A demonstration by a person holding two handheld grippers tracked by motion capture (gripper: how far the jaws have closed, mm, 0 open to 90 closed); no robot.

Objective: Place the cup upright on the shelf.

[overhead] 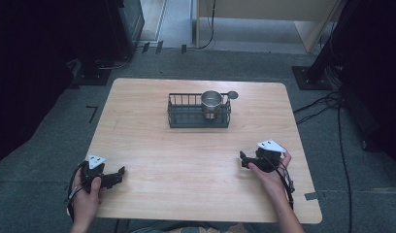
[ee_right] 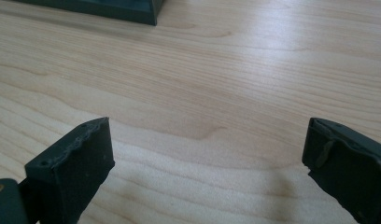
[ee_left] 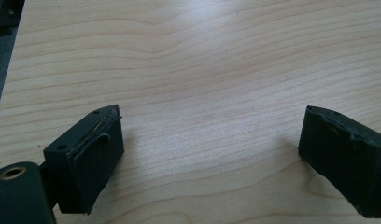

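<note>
Wooden counter (overhead: 196, 160) bare under us | left hand-held gripper (ee_left: 209, 140) wide open, empty | right hand-held gripper (ee_right: 207, 154) wide open, empty

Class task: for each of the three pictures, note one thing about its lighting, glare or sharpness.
High view: the wooden table is evenly lit while the room's edges fall dark. Left gripper view: pale glare washes the wood's upper right, and the near jaws look soft. Right gripper view: a bright sheen crosses the top, with shadows under the jaws.

The place looked like a lab or test room: a pale wood-grain worktop (overhead: 152, 145) stood alone on grey carpet floor (overhead: 50, 145), with black cables (overhead: 332, 104) trailing, dark equipment stands (overhead: 312, 73) around, and black tape marks (overhead: 92, 112).
</note>
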